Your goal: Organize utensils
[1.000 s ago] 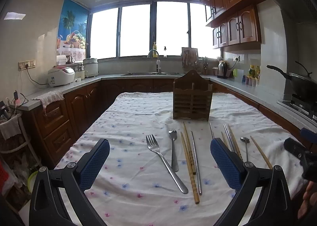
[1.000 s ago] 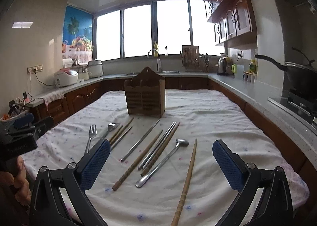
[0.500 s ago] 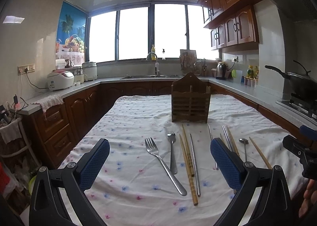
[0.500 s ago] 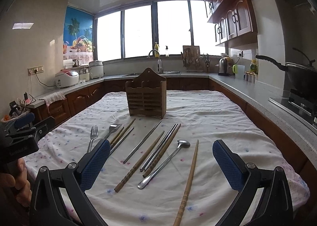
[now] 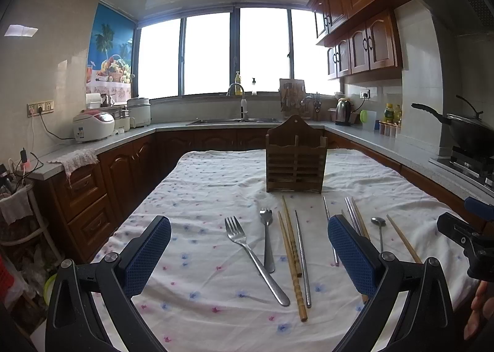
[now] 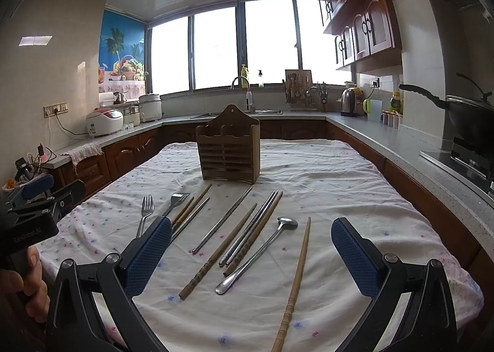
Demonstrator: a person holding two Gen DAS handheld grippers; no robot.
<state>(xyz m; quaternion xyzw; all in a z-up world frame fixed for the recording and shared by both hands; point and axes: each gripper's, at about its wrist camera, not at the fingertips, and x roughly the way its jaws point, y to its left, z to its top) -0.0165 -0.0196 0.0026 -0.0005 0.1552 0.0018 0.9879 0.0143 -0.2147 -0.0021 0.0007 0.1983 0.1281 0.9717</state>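
Observation:
A wooden utensil holder (image 5: 295,160) stands upright mid-table; it also shows in the right wrist view (image 6: 228,149). In front of it lie two forks (image 5: 253,256), wooden chopsticks (image 5: 290,259), metal chopsticks (image 5: 302,259) and a small metal spoon (image 5: 379,228). In the right wrist view the spoon (image 6: 259,254), a lone wooden chopstick (image 6: 296,277) and several chopsticks (image 6: 247,231) lie ahead. My left gripper (image 5: 248,257) is open and empty above the forks. My right gripper (image 6: 251,257) is open and empty above the spoon.
The table carries a white flowered cloth (image 5: 200,197). Counters ring the room: rice cookers (image 5: 92,126) on the left, a sink (image 5: 237,120) at the back, a wok (image 5: 469,132) on the stove at right. The other gripper shows at each view's edge (image 6: 34,216).
Both grippers have drifted slightly, with the view tilting a little. The utensils and holder have not moved. Both jaws stay open.

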